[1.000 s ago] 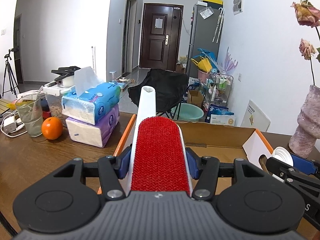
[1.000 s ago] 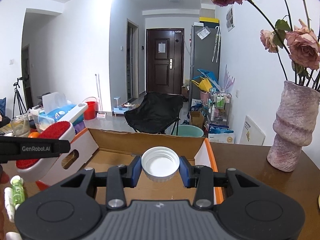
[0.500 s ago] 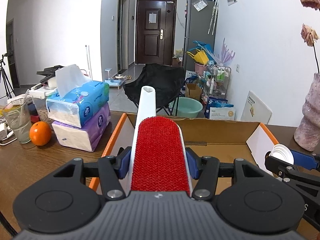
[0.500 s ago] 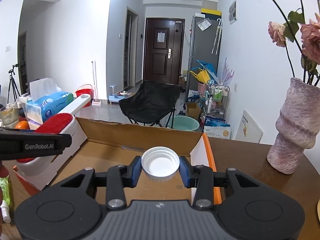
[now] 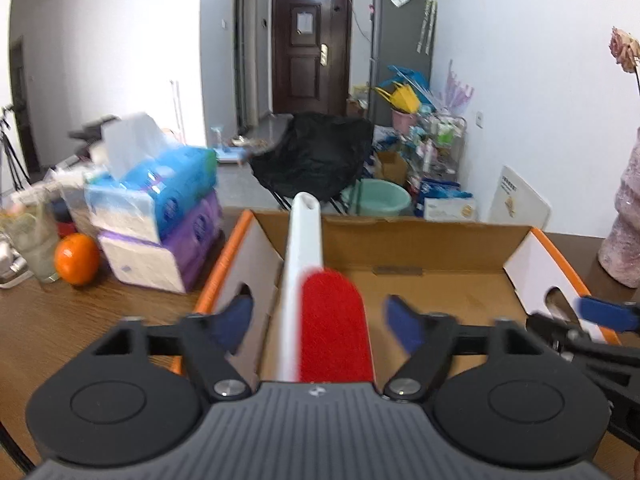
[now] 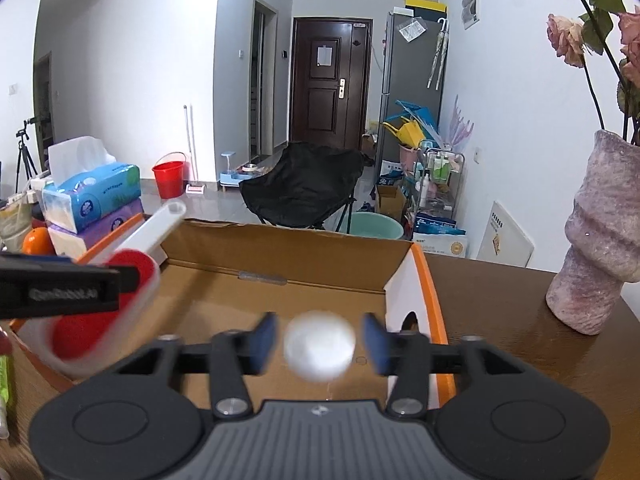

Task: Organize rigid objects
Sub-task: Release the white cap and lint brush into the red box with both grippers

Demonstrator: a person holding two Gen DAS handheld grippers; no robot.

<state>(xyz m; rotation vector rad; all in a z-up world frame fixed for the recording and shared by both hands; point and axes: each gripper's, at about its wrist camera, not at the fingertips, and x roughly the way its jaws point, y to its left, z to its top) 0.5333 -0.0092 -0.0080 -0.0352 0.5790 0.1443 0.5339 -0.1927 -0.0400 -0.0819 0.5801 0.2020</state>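
Left wrist view, my left jaws: my left gripper [image 5: 318, 322] has just been opening; the blue pads stand wide, clear of both sides of the red-faced white plastic lint brush [image 5: 332, 320], so I have let it go.
Left wrist view, the brush: blurred, tipped a little onto its side, its white handle pointing toward the far wall of the open brown cardboard box with orange-edged flaps [image 5: 440, 240]. It sits over the box's left part, near the left flap.
Left wrist view, doing it well: I judge the drop is what matters now. I should keep the hand steady and level so the spread pads do not clip the brush, then lift straight back out over the near edge.
Right wrist view, my right jaws: my right gripper [image 6: 318, 338] has just been opening too; both pads stand off the round white plastic cap [image 6: 319, 346], which is released and motion-blurred between them.
Right wrist view, the cap: over the box floor, toward the right wall with its hand-hole; I cannot tell if it has landed.
Right wrist view, doing it well: wait until the cap settles; it may roll. Withdraw upward, minding the pink textured ceramic vase [image 6: 596, 240] standing on the brown wooden table [image 6: 500, 308] beside the box.
Both views, spacing: the left gripper shows at the left edge here, so I would pull the hands apart, not across.
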